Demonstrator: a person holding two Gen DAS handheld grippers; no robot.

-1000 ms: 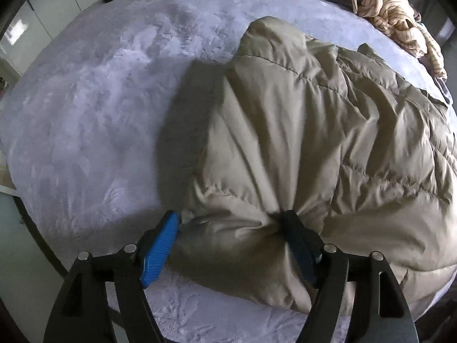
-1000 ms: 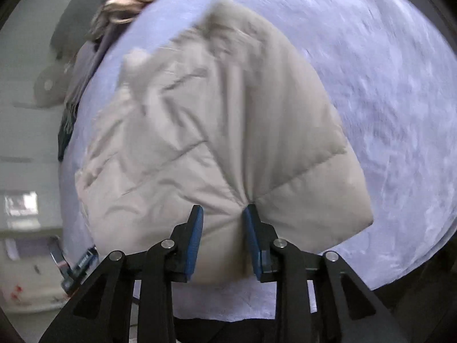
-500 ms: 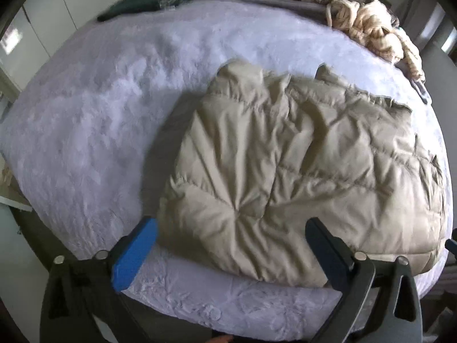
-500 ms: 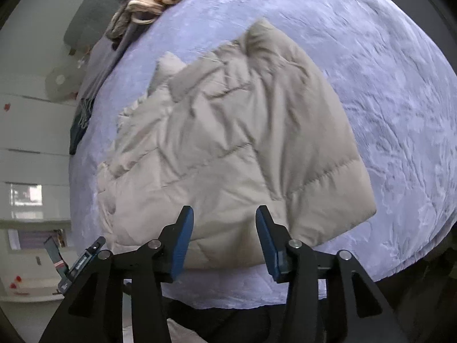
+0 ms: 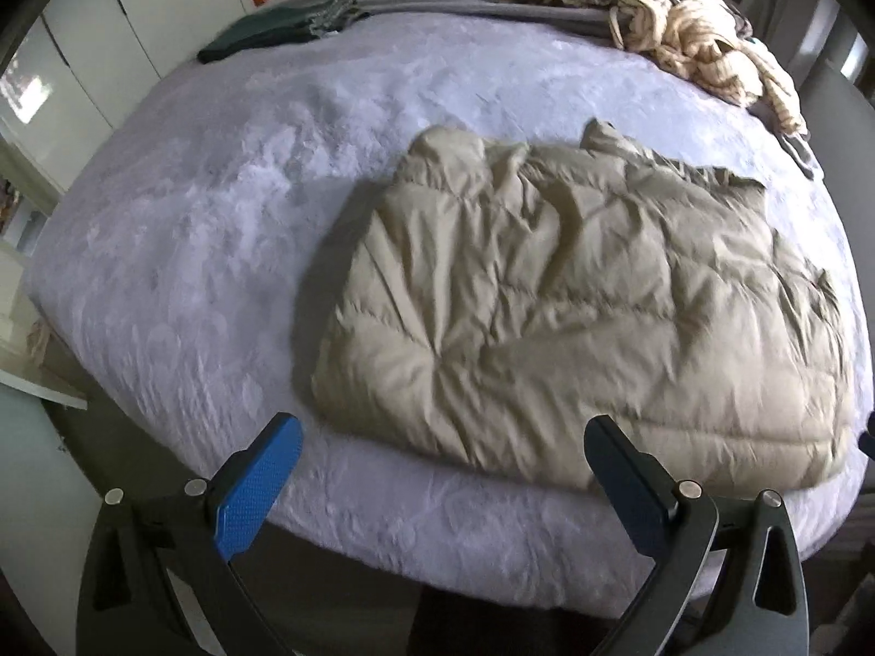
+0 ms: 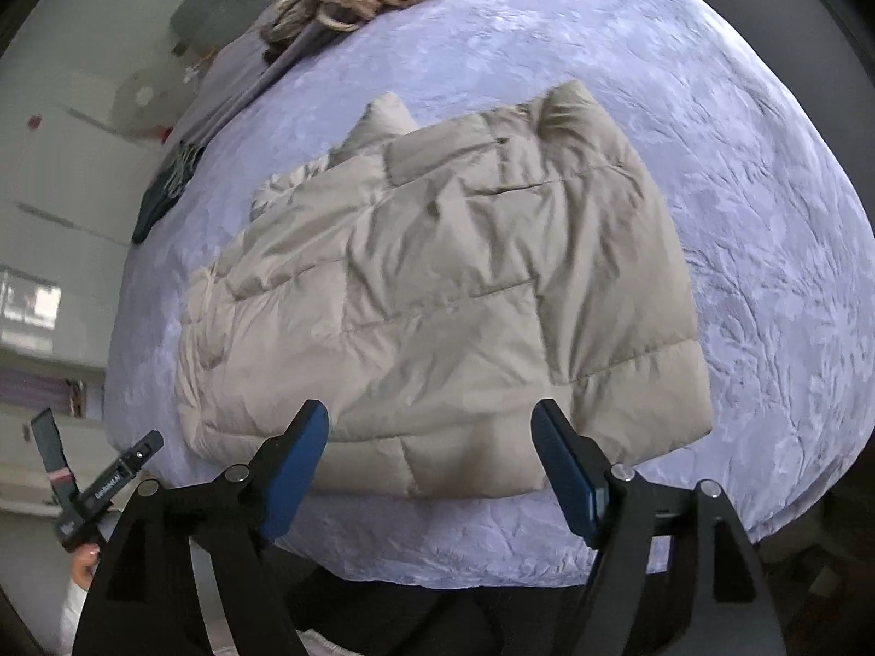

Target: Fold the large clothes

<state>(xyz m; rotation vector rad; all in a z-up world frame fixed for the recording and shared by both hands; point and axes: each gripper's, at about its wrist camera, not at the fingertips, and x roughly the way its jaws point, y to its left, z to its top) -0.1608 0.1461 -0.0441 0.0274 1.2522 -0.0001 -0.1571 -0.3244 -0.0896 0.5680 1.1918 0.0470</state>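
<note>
Lavender bed cover: a pale lavender, embossed plush bedspread [image 5: 180, 251] is lying over the whole bed and carrying everything in view.
Far left of the bed: a dark green folded cloth with a grey fringe [image 5: 279, 30] is resting at the far edge, well apart from the jacket.
Left gripper: the left gripper [image 5: 437, 470] is hanging above the near edge of the bed with its blue-padded fingers [image 5: 257, 486] spread wide apart; they have just been opening, and nothing is sitting between them now.
Jacket: the beige quilted puffer jacket [image 5: 574, 306] is lying on the bedspread near the front edge as a broad, roughly rectangular bundle, with one layer already doubled over the other and a pinch mark showing near its front left corner.
Right gripper: the right gripper [image 6: 432, 464] is hovering over the jacket's near hem, its fingers [image 6: 569, 475] apart and just opened further, touching no fabric as far as the right wrist view shows.
Far right of the bed: a cream and brown heap of rumpled clothes [image 5: 705, 54] is waiting at the far edge.
Progress: one fold looks laid down and let go; the bundle is looking puffy and wide, so a further fold or some smoothing probably remains, and the heap seems untouched.
</note>
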